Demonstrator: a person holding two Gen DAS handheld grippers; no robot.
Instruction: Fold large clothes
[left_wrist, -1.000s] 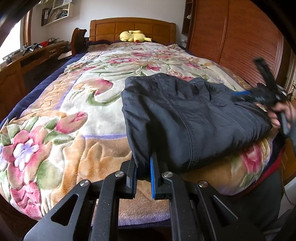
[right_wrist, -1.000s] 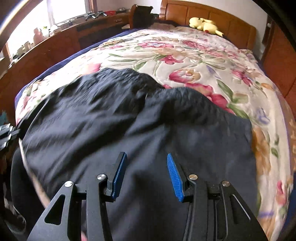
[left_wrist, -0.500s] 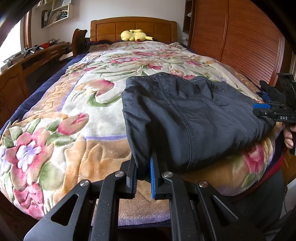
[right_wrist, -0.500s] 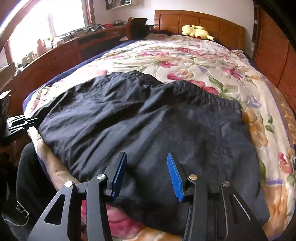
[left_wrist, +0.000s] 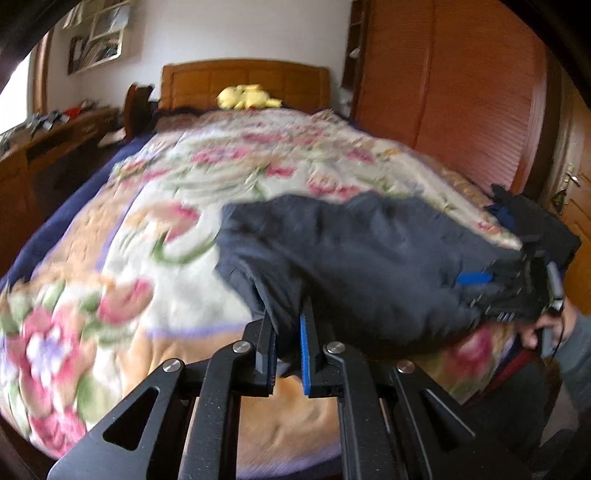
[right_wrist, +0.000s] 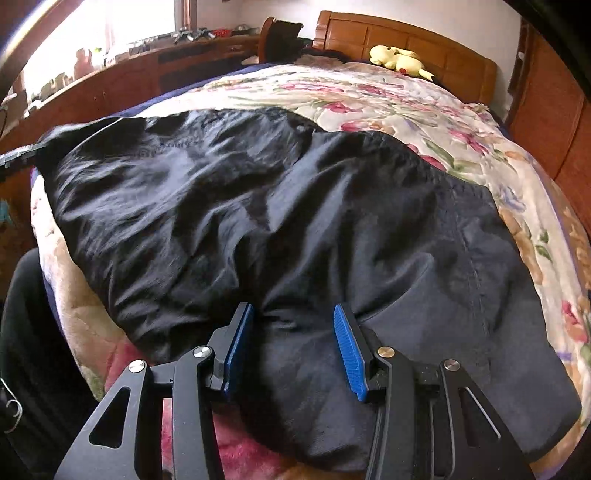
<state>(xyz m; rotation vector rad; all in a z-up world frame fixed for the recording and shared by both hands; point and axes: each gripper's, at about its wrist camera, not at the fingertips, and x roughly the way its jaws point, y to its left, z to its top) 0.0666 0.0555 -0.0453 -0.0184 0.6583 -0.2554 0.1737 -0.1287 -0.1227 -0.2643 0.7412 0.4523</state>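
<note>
A large dark navy garment (left_wrist: 362, 258) lies folded on the near end of the bed, seen also in the right wrist view (right_wrist: 295, 229). My left gripper (left_wrist: 288, 343) is shut on the garment's near left corner, lifted slightly off the blanket. My right gripper (right_wrist: 291, 343) is open, its blue pads either side of a fold at the garment's near edge; it also shows in the left wrist view (left_wrist: 480, 280) at the garment's right end.
The bed carries a floral blanket (left_wrist: 155, 229) with a wooden headboard (left_wrist: 243, 81) and a yellow plush toy (left_wrist: 247, 98). A wooden wardrobe (left_wrist: 461, 92) stands on the right, a long wooden desk (right_wrist: 122, 77) on the left.
My left gripper has lifted and tilted with the corner held; that view is now blurred. My right gripper has moved down onto the garment's near edge, still open.
</note>
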